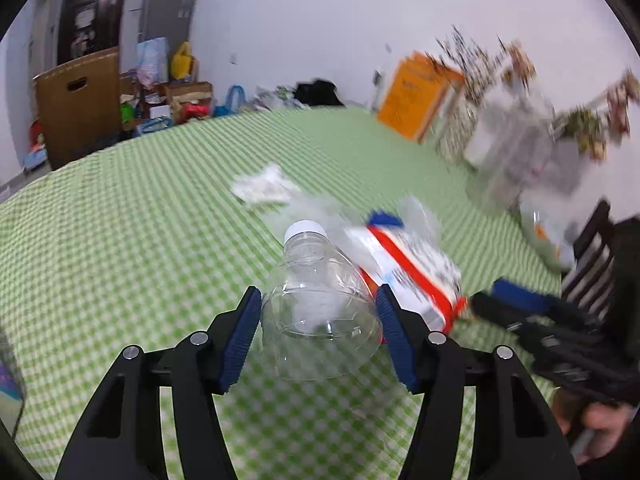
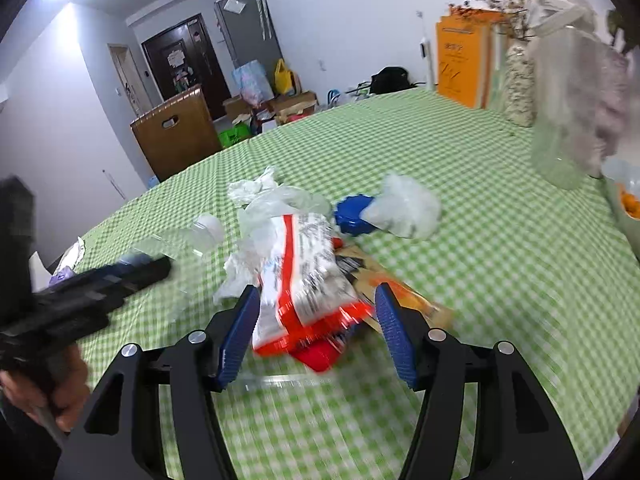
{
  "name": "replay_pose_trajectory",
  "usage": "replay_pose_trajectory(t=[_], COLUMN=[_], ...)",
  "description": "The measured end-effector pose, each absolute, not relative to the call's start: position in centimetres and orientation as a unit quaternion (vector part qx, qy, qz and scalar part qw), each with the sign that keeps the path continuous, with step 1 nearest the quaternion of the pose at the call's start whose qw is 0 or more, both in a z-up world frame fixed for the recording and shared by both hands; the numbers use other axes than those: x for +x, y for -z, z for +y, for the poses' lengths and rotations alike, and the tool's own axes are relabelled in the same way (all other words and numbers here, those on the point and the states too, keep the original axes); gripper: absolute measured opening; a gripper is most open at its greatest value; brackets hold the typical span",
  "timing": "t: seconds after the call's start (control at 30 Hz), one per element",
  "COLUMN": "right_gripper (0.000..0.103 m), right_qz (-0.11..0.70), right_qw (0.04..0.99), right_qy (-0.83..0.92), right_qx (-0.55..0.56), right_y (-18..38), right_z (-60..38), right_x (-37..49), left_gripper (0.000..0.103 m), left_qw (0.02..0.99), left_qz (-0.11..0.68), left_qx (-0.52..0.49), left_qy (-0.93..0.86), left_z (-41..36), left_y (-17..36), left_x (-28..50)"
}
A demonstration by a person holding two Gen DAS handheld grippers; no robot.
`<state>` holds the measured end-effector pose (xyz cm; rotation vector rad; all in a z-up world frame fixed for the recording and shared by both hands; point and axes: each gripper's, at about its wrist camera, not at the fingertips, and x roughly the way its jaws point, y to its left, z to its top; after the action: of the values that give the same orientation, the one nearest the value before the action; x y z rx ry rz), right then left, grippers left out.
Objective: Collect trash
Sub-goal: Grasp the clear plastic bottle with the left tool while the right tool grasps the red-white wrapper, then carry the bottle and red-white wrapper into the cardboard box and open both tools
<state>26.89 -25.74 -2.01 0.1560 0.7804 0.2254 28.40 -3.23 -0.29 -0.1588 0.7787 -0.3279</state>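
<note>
**Two Grippers Close In on the Litter Pile**

On the green checked tablecloth, the left gripper brackets a clear, white-capped plastic bottle, blue pads touching its sides, apparently gripping it for removal.

From the right wrist, the right gripper stands apart around a crinkled white-and-red snack wrapper (blurred), unpinched, mid-table among crumpled plastic.
</note>
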Motion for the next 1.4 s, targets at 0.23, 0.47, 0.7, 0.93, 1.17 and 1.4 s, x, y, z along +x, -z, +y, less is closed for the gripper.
replay_pose_trajectory(t=[0.23,0.47,0.7,0.93,1.17,1.4], right_gripper=[0.039,0.002,0.002,0.002,0.002,0.002], right_qz=[0.405,0.388,0.320,0.291,0.278,0.269], right_qw=[0.901,0.907,0.936,0.950,0.956,0.962], right_qy=[-0.129,-0.152,-0.146,-0.110,-0.084,-0.034], right_qx=[0.083,0.060,0.013,0.022,0.035,0.037], right_y=[3.5,0.8,-6.3,-8.1,-8.6,-9.0], right_z=[-24.1,-22.4,-23.1,-26.8,-29.7,-36.1], right_x=[30.2,28.6,23.8,20.7,18.8,13.8], left_gripper=[0.057,0.056,0.056,0.056,0.055,0.055], left_qw=[0.919,0.923,0.927,0.926,0.923,0.911], left_qz=[0.352,0.341,0.329,0.329,0.327,0.330], left_qx=[-0.121,-0.130,-0.126,-0.106,-0.087,-0.075], left_qy=[0.127,0.121,0.127,0.153,0.181,0.236], left_z=[1.0,2.2,2.1,-0.4,-2.8,-5.8], left_y=[-1.5,-2.2,-3.2,-3.4,-3.7,-4.0], left_x=[28.6,28.6,27.7,27.0,26.0,24.4])
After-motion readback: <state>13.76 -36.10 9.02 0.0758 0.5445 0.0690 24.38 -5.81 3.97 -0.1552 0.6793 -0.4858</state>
